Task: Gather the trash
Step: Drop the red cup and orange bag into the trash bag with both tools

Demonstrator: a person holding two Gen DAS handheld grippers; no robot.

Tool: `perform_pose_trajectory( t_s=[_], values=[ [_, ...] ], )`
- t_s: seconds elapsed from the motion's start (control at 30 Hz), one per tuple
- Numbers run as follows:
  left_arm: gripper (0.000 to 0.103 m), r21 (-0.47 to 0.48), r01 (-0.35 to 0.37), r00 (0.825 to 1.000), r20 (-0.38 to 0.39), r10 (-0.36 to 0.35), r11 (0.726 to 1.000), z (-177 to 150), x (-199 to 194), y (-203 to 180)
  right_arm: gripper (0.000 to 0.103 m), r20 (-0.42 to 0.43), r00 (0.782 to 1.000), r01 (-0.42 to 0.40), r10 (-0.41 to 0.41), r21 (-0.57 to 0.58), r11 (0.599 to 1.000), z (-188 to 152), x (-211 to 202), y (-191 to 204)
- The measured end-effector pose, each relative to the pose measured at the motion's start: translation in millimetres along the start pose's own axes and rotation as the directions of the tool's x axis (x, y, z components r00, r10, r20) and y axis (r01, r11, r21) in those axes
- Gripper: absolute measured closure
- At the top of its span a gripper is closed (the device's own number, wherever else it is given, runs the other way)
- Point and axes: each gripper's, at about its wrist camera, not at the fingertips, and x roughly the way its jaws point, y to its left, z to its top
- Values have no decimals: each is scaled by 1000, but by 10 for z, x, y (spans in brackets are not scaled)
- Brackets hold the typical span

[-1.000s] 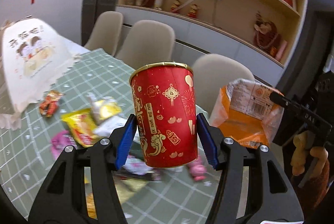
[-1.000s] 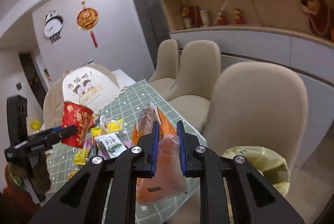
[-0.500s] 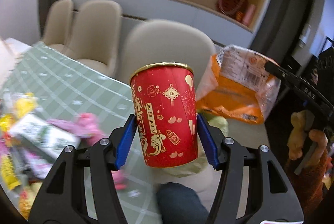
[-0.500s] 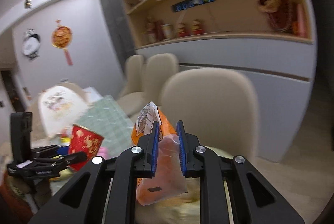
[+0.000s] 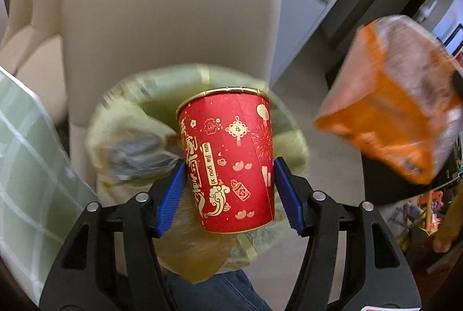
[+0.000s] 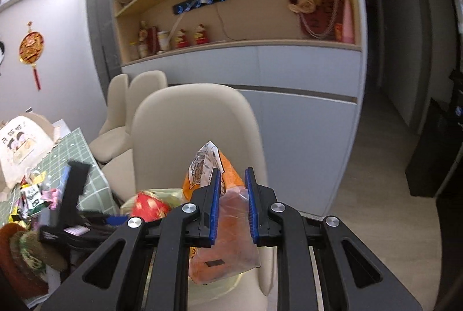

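My left gripper [image 5: 228, 175] is shut on a red paper cup [image 5: 230, 157] with gold print and holds it upright over the open mouth of a bin lined with a yellow-green bag [image 5: 133, 120]. The cup also shows blurred in the right wrist view [image 6: 147, 205]. My right gripper [image 6: 233, 195] is shut on an orange and clear snack bag [image 6: 225, 227], which hangs to the right of the cup in the left wrist view [image 5: 396, 120]. The bin's rim shows in the right wrist view [image 6: 162, 192].
A beige chair [image 5: 162, 7] stands right behind the bin, also in the right wrist view [image 6: 191, 131]. The green checked table [image 5: 29, 166] lies to the left, with several wrappers on it [image 6: 34, 192]. A cabinet with shelves [image 6: 260, 65] lines the back wall.
Both grippers have swung right, away from the table. The left one has tipped down with the cup over the bin. The snack bag has moved along to the right of it.
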Motion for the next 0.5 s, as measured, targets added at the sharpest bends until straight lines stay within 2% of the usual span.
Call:
perform_pose_trajectory(
  t_s=[0.1,0.17,0.27,0.4,0.5],
  values=[
    [35,-15,13,1000,-17,-13,1000,26,96,18,86,-23,1000,12,-11,21,1000,-45,90,-121],
    [29,-43,10,1000,3,-10,999,74,28,39,86,-31,1000,4,-3,29,1000,-72,150,-141],
    [26,-72,-11,995,99,18,997,153,-349,111,86,-32,998,-58,60,57,997,-108,231,-89],
    [25,-65,-42,974,219,55,997,118,-800,155,86,-16,987,-159,160,39,986,-122,377,235],
    [23,-74,-35,967,248,53,997,-61,-1063,276,86,-63,974,-220,220,7,976,-204,622,553]
  ],
)
